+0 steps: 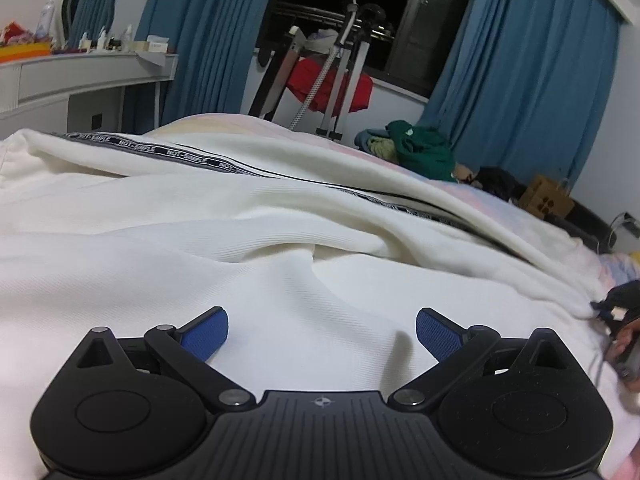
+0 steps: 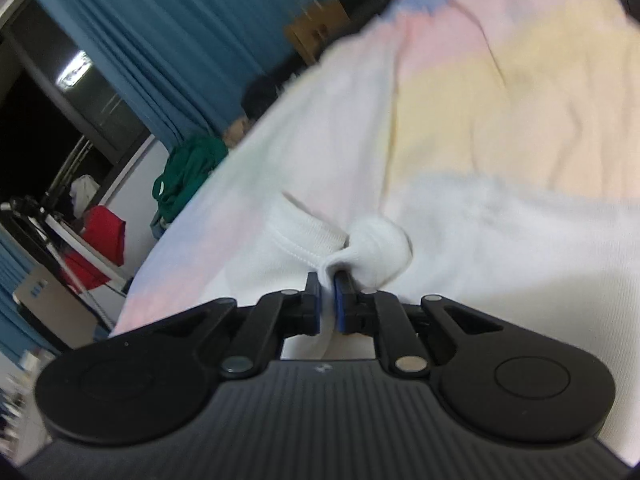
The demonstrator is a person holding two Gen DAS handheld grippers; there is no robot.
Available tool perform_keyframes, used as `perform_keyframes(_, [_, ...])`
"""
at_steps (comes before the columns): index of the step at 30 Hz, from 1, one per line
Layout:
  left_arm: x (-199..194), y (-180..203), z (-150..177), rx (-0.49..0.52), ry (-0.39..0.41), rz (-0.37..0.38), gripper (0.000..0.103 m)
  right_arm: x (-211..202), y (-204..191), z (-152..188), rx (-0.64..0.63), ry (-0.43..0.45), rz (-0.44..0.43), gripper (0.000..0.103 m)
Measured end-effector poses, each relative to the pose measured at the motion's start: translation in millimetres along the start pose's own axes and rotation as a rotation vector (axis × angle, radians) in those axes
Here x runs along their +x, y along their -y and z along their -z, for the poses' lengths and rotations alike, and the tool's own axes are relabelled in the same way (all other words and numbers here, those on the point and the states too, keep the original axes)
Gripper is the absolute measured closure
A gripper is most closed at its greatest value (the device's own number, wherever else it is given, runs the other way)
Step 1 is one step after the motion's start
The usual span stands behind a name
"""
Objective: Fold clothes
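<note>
Across the bed (image 1: 280,124), from its near edge almost to the far side, I see the white garment (image 1: 248,216) lying rumpled, a dark printed band (image 1: 168,152) running along one long fold. It covers most of the pastel sheet (image 2: 500,92), which shows bare toward the bed's right edge. A heap of green clothing (image 1: 424,148) sits at the far corner, well apart from my work.

My main worry is the size of that white garment against the small pinch I have on it. If I pull the hem across with only one point held, I judge that the rest will drag and bunch, and the fold will come out crooked. The deep creases in the middle could get trapped under the folded layer. The pinch is also shallow, close to the fingertips, so a quick tug may let the cloth slip free.

My right gripper (image 2: 328,280) has its jaws nearly together, clamped on a ribbed hem (image 2: 304,236) of the garment near the bed's right edge; a knob of cloth bulges just past the tips.

My left gripper (image 1: 322,332) stands wide apart, its blue pads (image 1: 208,332) hovering low over the white fabric and gripping nothing; whether they brush it I cannot tell.
</note>
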State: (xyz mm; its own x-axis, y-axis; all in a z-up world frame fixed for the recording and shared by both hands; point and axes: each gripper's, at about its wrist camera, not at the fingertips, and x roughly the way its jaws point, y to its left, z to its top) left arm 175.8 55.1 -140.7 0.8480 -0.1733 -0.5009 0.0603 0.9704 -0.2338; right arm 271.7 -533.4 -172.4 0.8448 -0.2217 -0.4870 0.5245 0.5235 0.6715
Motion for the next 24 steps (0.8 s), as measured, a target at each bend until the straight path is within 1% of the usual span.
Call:
perform_keyframes(3, [-1, 6, 2, 0.038, 0.004, 0.004, 0.002, -17, -9, 0, 0.059, -0.034, 0.000, 0.089])
perform_keyframes(6, [-4, 10, 6, 0.063, -0.001, 0.016, 0.002, -50, -24, 5, 0.080, -0.059, -0.012, 0.089])
perform_keyframes(10, [-14, 16, 10, 0.102, 0.003, 0.030, 0.002, -103, -58, 19, -0.036, -0.103, -0.018, 0.089])
perform_keyframes(13, [-22, 19, 12, 0.116, 0.003, 0.030, 0.002, -150, -76, 34, -0.185, -0.092, -0.054, 0.089])
perform_keyframes(15, [-29, 22, 14, 0.127, 0.011, 0.023, 0.002, -172, -80, 43, -0.250, -0.090, -0.065, 0.089])
perform_keyframes(18, [-35, 24, 16, 0.142, 0.016, 0.014, 0.002, -188, -83, 49, -0.291, -0.080, -0.060, 0.089])
perform_keyframes(20, [-38, 26, 18, 0.154, 0.016, 0.000, 0.002, -188, -87, 48, -0.308, -0.082, -0.087, 0.089])
perform_keyframes(21, [-39, 27, 18, 0.155, 0.014, -0.010, 0.002, -187, -88, 50, -0.320, -0.083, -0.095, 0.087])
perform_keyframes(22, [-41, 28, 18, 0.153, 0.012, -0.015, 0.002, -185, -90, 52, -0.338, -0.084, -0.091, 0.082])
perform_keyframes(24, [-46, 31, 17, 0.155, 0.018, -0.025, 0.002, -181, -92, 54, -0.364, -0.095, -0.101, 0.078])
